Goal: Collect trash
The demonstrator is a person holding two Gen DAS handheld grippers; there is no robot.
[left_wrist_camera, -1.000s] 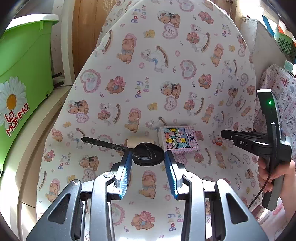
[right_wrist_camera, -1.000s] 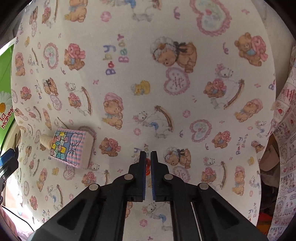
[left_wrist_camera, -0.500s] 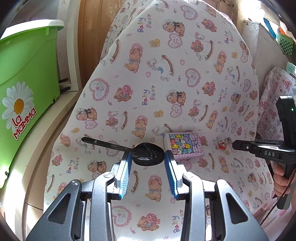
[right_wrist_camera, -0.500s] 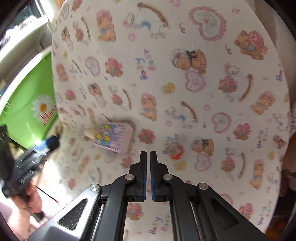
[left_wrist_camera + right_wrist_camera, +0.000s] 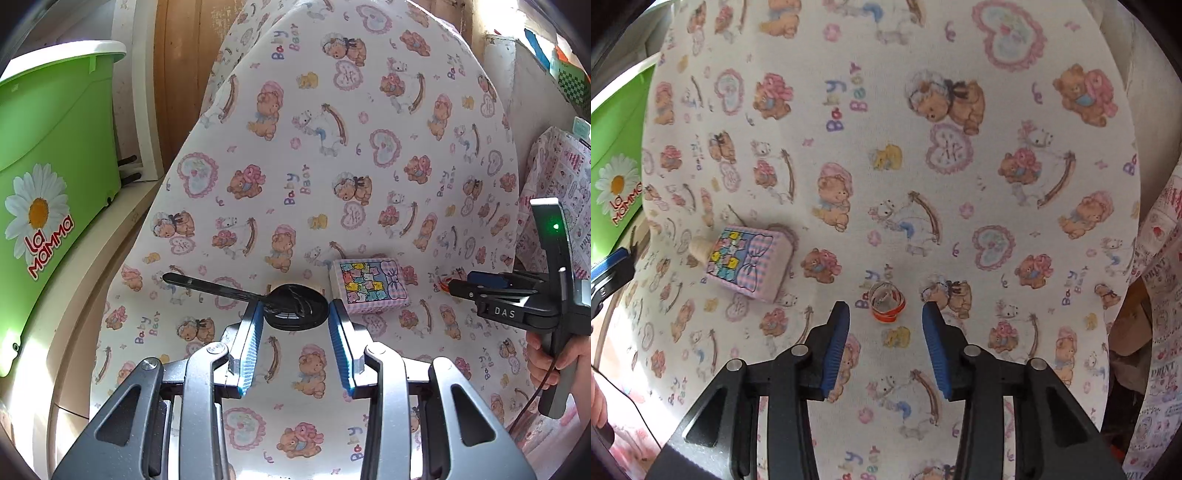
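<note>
**Spoon in the left tongs, right tongs parting over a scrap**

Landmark: the pink patterned packet (image 5: 371, 290) lying on the bench under a teddy-bear cloth (image 5: 325, 155).

The left wrist view shows the left tongs (image 5: 295, 314) clenched on the bowl of a black plastic spoon (image 5: 297, 306), whose handle runs away from the packet toward the green bin (image 5: 55, 155) marked with a daisy. Just behind the spoon bowl, beside the packet, a beige cork-like piece (image 5: 275, 287) peeks out. On the packet's other side, the right tongs (image 5: 458, 286) come in from the edge, with a hand (image 5: 554, 360) on the grip; the small orange-and-white scrap (image 5: 441, 282) is barely visible at their tip.

The right wrist view makes that scrap plain: an orange-and-white curled wrapper or ring (image 5: 886, 302) on the cloth, to the right of the packet (image 5: 750, 262). The right tongs (image 5: 885, 321) are opening, their pads apart and the scrap lying just beyond and between the tips, untouched. Here the beige piece (image 5: 700, 249) shows clearly against the packet's far side. The spoon does not appear in this view; only a corner of the left tool (image 5: 611, 269) does.
</note>
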